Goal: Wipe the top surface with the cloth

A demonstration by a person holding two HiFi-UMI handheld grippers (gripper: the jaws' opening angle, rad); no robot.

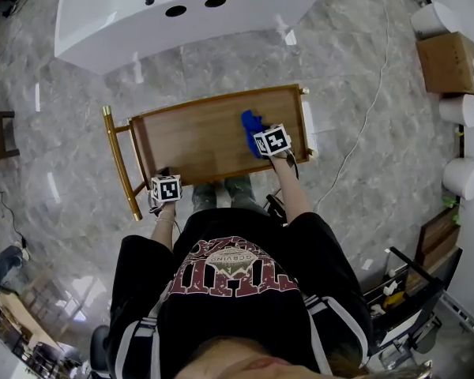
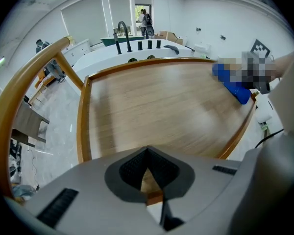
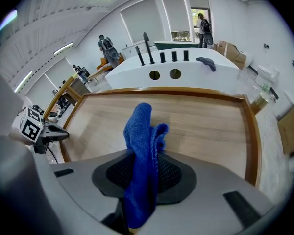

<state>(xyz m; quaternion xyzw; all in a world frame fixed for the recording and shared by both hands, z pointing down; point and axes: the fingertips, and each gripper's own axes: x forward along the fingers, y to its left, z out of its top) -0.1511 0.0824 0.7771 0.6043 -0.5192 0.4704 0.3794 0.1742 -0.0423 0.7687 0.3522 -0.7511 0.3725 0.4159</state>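
Cloth [image 3: 143, 131], blue, clamped in our right gripper [image 1: 272, 142] over wooden cart top [image 1: 197, 136]; our left gripper [image 2: 147, 153] pinched closed at near rim.

The cloth [image 3: 143, 146] is a plain deep blue. The cart top [image 1: 197, 140] shows light brown wood grain inside a darker brown rim [image 3: 252, 131], and the cart handle [image 1: 117, 160] is golden. The marker cubes [image 1: 166, 188] are white with black square patterns. The left gripper [image 2: 147, 151] and the right gripper [image 3: 146, 153] have pale grey bodies and dark grey, finely textured pads. The floor [image 1: 63, 133] is grey, veined like marble. The person's shirt [image 1: 229, 290] is black with a dark red and white print.
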